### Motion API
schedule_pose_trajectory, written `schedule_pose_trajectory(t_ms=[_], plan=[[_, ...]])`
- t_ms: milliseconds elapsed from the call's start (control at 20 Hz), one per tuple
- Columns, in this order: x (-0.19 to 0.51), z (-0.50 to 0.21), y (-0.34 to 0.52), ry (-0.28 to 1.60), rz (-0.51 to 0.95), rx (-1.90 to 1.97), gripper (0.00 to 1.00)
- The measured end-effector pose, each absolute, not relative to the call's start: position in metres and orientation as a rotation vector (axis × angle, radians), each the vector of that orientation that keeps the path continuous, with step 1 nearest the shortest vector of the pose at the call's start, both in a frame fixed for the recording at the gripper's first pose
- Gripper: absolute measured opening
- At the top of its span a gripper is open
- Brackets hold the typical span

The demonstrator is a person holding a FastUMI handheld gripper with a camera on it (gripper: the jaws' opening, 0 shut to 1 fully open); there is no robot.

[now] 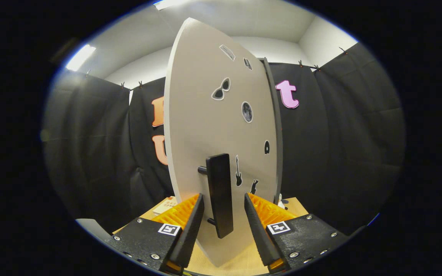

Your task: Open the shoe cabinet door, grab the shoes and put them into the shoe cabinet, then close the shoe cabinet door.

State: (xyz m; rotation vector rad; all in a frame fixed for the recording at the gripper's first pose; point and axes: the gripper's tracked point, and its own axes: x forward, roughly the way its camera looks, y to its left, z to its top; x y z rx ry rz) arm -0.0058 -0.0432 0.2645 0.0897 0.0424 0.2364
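Observation:
The shoe cabinet door (205, 115), a pale panel with small dark stickers, stands swung out on its hinge and seen at an angle just ahead of me. Its black upright bar handle (219, 193) sits between my two fingers. My gripper (224, 209) is open, with a gap on each side of the handle; neither finger presses on it. The dark edge of the cabinet body (276, 126) shows behind the door's right side. The inside of the cabinet is hidden by the door.
A light wooden table top (240, 262) lies under the door and the fingers. A paper card (166, 205) rests on it to the left behind the door. Black cloth walls (340, 145) enclose the booth all round.

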Motion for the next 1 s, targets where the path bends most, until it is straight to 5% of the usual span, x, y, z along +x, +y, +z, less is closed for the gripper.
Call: schedule_pose_trajectory(t_ms=[500,1000], plan=[[0.063,0.266,0.033,0.045,0.305,0.073,0.79],[0.093,0.27,0.065,0.028,0.298,0.089,0.77]])
